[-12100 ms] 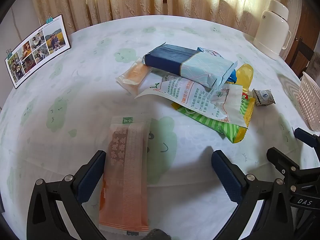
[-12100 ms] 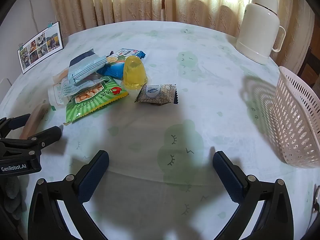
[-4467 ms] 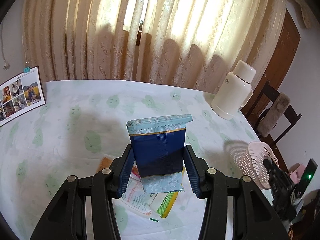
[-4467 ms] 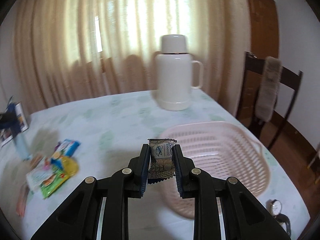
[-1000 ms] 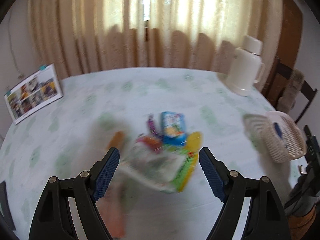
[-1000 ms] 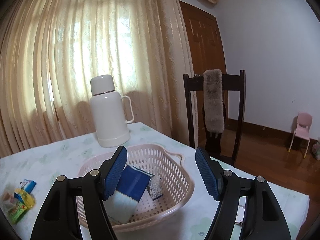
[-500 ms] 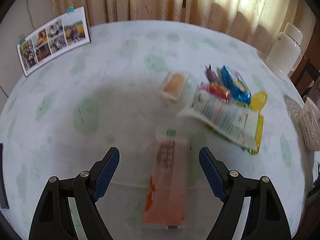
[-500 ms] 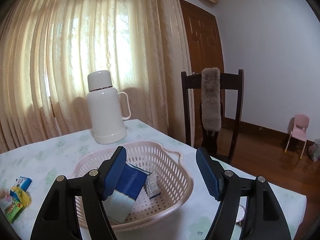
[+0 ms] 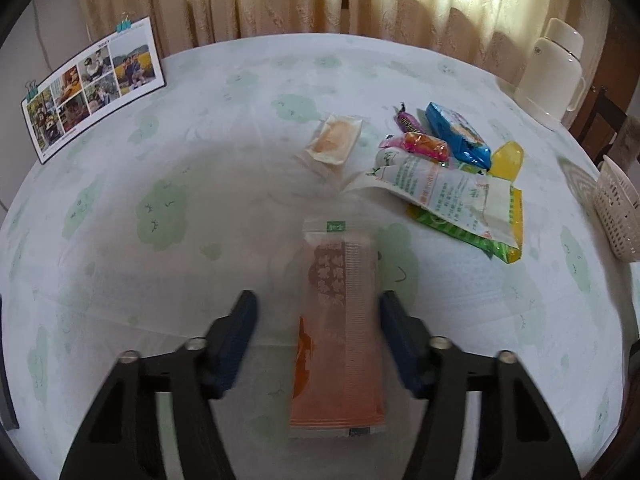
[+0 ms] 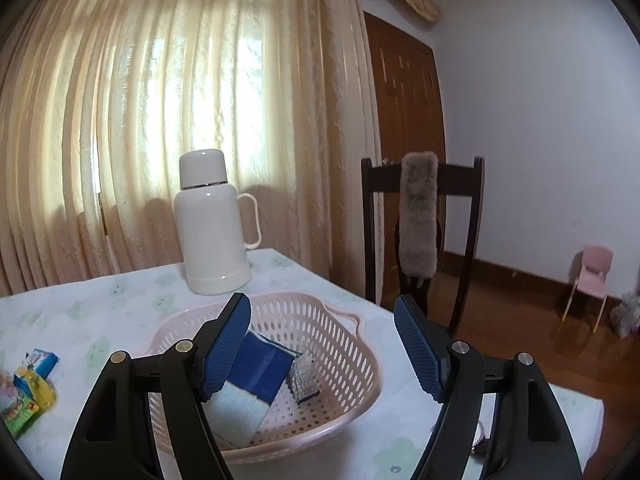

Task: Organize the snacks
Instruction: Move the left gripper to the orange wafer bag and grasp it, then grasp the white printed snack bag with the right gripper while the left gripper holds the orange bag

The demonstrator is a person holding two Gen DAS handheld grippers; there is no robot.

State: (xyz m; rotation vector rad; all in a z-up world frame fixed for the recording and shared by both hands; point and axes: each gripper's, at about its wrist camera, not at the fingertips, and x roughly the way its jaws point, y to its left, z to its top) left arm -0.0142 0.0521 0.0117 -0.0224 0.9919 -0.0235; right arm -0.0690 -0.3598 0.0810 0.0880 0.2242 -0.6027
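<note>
— Now the left gripper (image 9: 316,334), fingers apart, straddles the orange snack packet (image 9: 340,332) on the bench (image 9: 160,184), closer than half a second ago.
— Right gripper (image 10: 322,346) hangs open over the basket (image 10: 344,344); two snacks in.

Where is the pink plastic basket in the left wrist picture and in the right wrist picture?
Left wrist view: the pink plastic basket is cut off at the far right edge, on the table, right of the snack pile.
Right wrist view: the basket sits low in the centre, just beyond the open right hand-held gripper, holding a blue packet.
Shared landmark: the white thermos, behind the basket.
</note>
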